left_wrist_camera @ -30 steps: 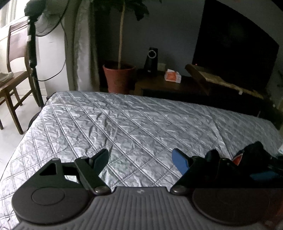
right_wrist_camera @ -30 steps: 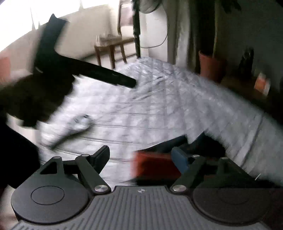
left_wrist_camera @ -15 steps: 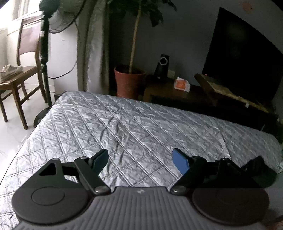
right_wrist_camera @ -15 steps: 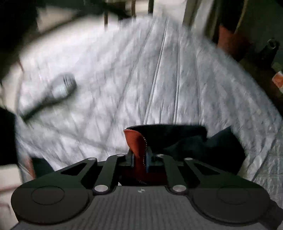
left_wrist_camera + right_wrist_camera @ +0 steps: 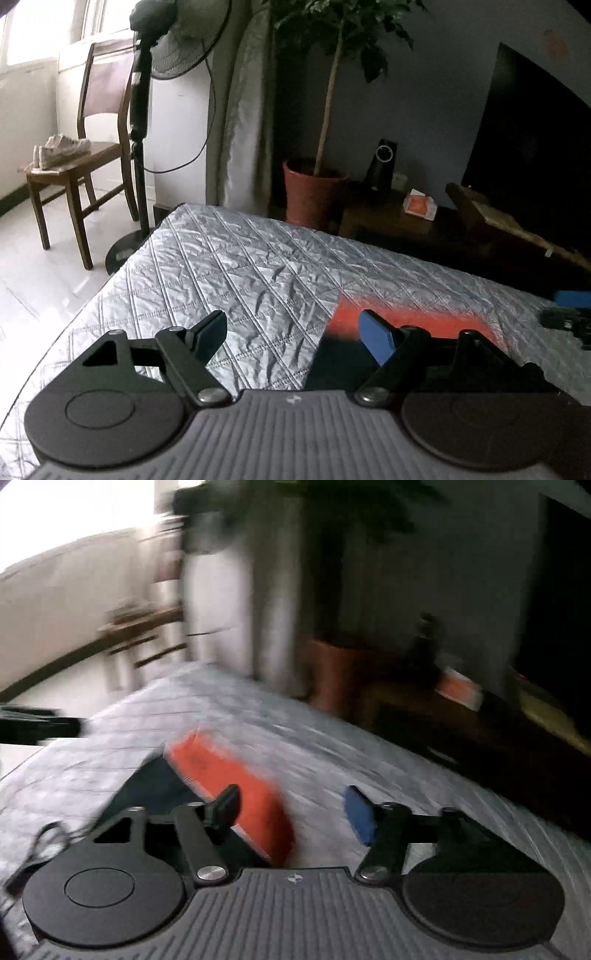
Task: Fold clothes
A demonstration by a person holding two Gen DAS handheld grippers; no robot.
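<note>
A dark garment with a bright orange lining (image 5: 424, 317) lies on the silver quilted bed cover (image 5: 240, 277). My left gripper (image 5: 293, 325) hangs open above the cover with nothing between its fingers; the garment lies under its right finger. In the blurred right wrist view the garment (image 5: 229, 771) lies below and to the left. My right gripper (image 5: 291, 799) has its jaws opening; a corner of the orange lining shows in the gap beneath them, and the pads do not press it. The right gripper (image 5: 569, 314) shows at the right edge of the left wrist view.
Beyond the bed's far edge stand a potted plant (image 5: 314, 192), a standing fan (image 5: 140, 110), a wooden chair (image 5: 77, 162) with shoes on it, and a low dark cabinet (image 5: 388, 218) with a speaker, a tissue box and a television. A grey looped thing (image 5: 40, 845) lies at the near left.
Half a second ago my right gripper was shut on the garment's orange edge; now it is open and the garment lies spread on the cover. The right hand swung; the left barely moved.
</note>
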